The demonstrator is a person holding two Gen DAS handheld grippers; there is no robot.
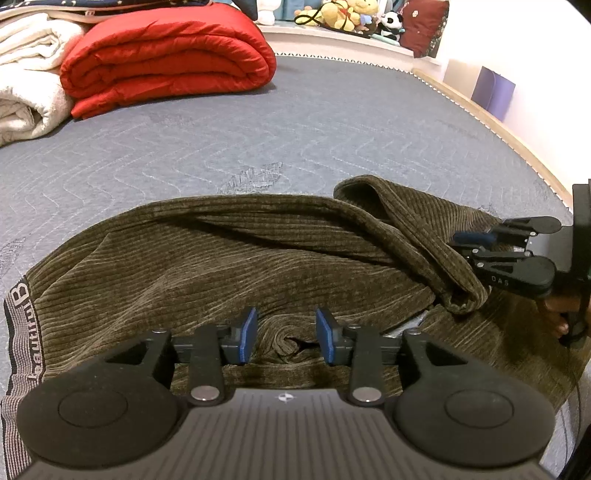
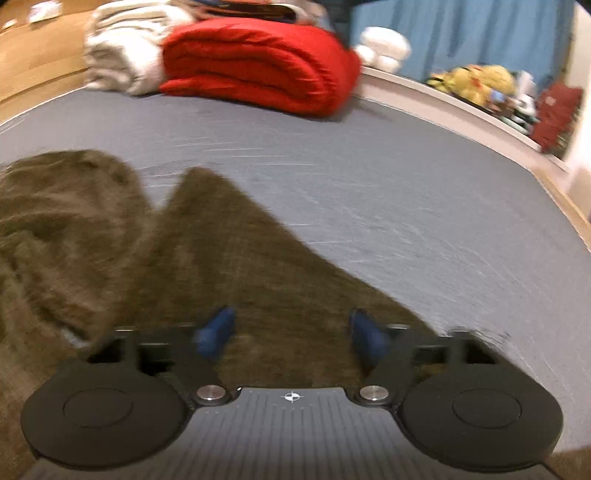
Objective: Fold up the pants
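One pair of brown ribbed pants [image 1: 229,258] is spread on the grey bed [image 1: 295,122], bunched up and not yet folded flat. A small rolled bump of cloth [image 1: 284,341] is seen between the blue pads of the left gripper [image 1: 285,341]; the pads are parted and the cloth is not squeezed, so nothing is held there. The right gripper [image 2: 291,338] is hung over the far part of the pants with its pads apart and nothing held; its picture is blurred. If the bump is only half caught, it could be dropped when it is lifted. If just the top layer is pinched, the fold could be left crooked. The loose leg flap [image 1: 402,225] beside the right gripper could be dragged along by mistake. Farther off, one red blanket [image 1: 166,55], one white blanket [image 1: 29,74] and a heap of soft toys [image 1: 347,14], too jumbled to be counted, are seen.
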